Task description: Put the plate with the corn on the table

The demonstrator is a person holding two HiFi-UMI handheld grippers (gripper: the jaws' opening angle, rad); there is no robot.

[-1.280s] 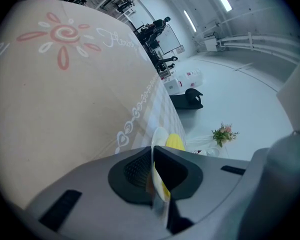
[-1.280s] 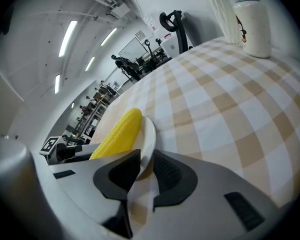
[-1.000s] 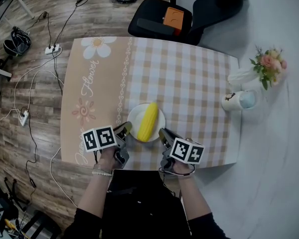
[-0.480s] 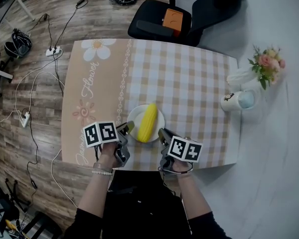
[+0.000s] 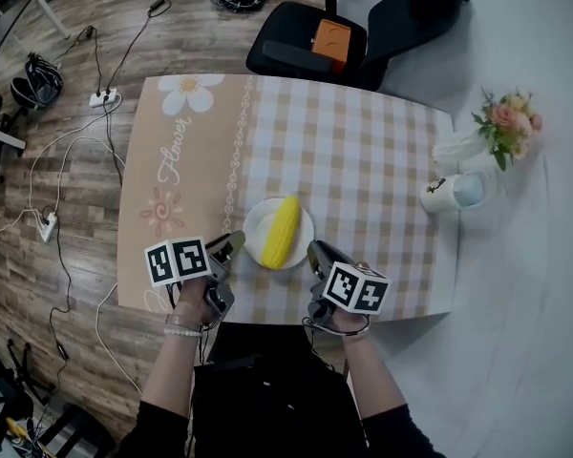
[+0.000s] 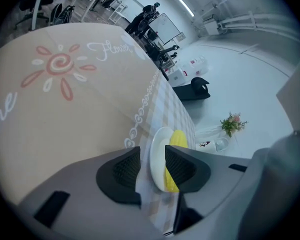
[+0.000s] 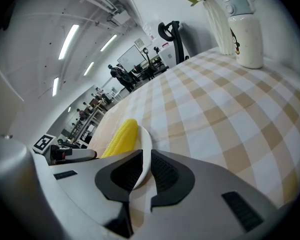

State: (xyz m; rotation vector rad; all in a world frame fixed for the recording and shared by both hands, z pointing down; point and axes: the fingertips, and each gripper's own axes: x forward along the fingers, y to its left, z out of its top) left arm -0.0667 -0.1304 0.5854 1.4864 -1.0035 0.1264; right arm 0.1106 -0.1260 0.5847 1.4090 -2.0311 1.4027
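A white round plate (image 5: 256,225) lay near the 6 o'clock edge of the tabletop (image 5: 363,160), on the boundary between the beige flower-printed cloth (image 5: 177,179) and the tan-and-white checked cloth (image 5: 353,170). A yellow corn cob (image 5: 281,230) lay on the plate, running from about 7 o'clock to 1 o'clock. The plate appeared to rest flat on the cloth.

The left gripper (image 5: 231,246) stood at the plate's 8 o'clock. Its jaws had just been opening and were spread wide. In the left gripper view the plate's rim showed in the gap between the black ribbed pads (image 6: 124,167), and neither pad pressed on it. Whether the rim reached in between the pads or lay just beyond them could not be settled from that skewed view.

The right gripper (image 7: 146,170) stood at the plate's 4 o'clock. Its jaws were drawn close together and pinched the thin rim of the plate, as the right gripper view showed.

At the tabletop's 3 o'clock edge stood a white lidded mug with a black print (image 5: 449,192). Just beyond it, toward 2 o'clock, a white vase of pink flowers (image 5: 504,120) leaned. At 12 o'clock, off the tabletop, a black office chair (image 5: 296,41) carried an orange box (image 5: 331,34). Cables and white power strips (image 5: 100,94) lay on the wooden plank floor (image 5: 67,208) toward 9 and 10 o'clock.
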